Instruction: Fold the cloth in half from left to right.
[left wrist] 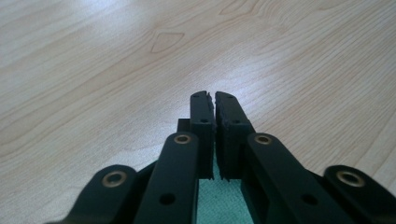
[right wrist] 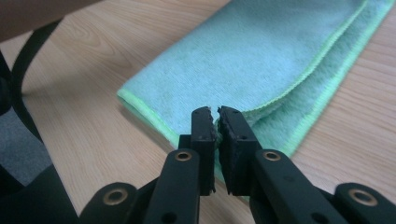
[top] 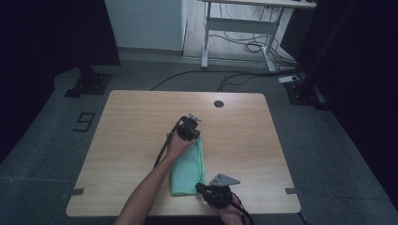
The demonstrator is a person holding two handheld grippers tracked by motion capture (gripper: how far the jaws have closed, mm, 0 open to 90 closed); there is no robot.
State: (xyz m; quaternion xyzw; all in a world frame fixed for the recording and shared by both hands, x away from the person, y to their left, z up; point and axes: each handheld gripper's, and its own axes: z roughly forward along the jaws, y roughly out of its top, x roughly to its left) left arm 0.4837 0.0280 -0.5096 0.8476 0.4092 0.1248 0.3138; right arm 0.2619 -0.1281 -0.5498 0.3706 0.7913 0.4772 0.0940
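**deskwatcher:** Anyone want to run down the surface and the room for me?

**gripnerd:** Sure. Light wood-grain desk with rounded corners and a small dark round grommet near the far edge. It sits on a grey floor, with a "9" marking on the floor off the left side. Small grey tape tabs at both near corners of the desk. Behind it there's a white-framed table with a mess of black cables underneath, plus a white power strip on the floor. The edges of the room are really dark, and there's a black stand base at far left.

**deskwatcher:** And the cloth?

**gripnerd:** Green cloth, folded into a long strip, lying flat on the near-middle of the desk. In the right gripper view you can see stacked layers with a lighter green hem.

**deskwatcher:** Grippers?

**gripnerd:** Left gripper is at the far end of the cloth, with the forearm reaching diagonally across. Its jaws are clenched together, with a bit of green visible beneath them, so I can't tell if any fabric is pinched. Right gripper is at the cloth's near right corner, jaws also pressed together right at the folded edge; again I can't tell whether they hold any cloth.
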